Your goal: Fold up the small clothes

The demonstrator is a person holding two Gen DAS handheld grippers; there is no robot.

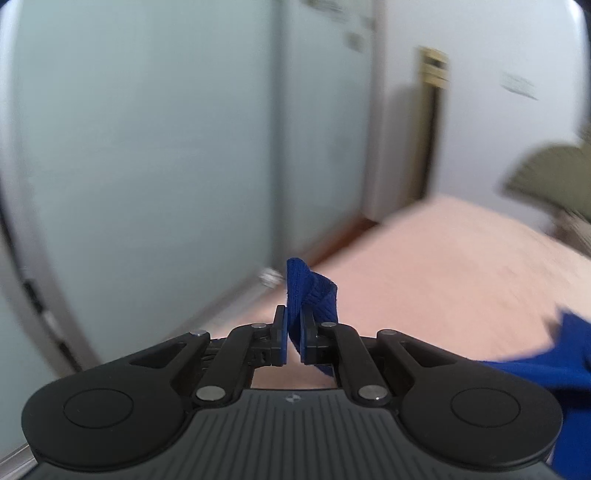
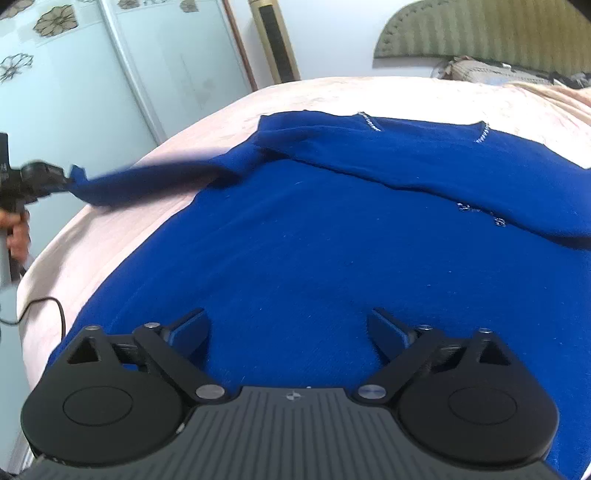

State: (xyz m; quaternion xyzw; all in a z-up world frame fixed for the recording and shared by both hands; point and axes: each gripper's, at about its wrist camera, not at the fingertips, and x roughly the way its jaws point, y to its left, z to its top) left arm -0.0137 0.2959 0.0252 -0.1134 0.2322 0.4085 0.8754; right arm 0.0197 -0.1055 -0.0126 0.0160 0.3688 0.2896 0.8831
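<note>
Pink bed cover (image 2: pixel 369 96), green headboard (image 2: pixel 480 33), perhaps wardrobe doors (image 1: pixel 147 147)

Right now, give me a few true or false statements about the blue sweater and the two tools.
1. The left tool is shut on the sweater sleeve. True.
2. The right tool grips the sweater. False: its jaws stand open above the blue sweater, holding nothing.
3. The sweater lies on a pink bed cover. True.
4. The sweater is red. False: it is blue.
</note>
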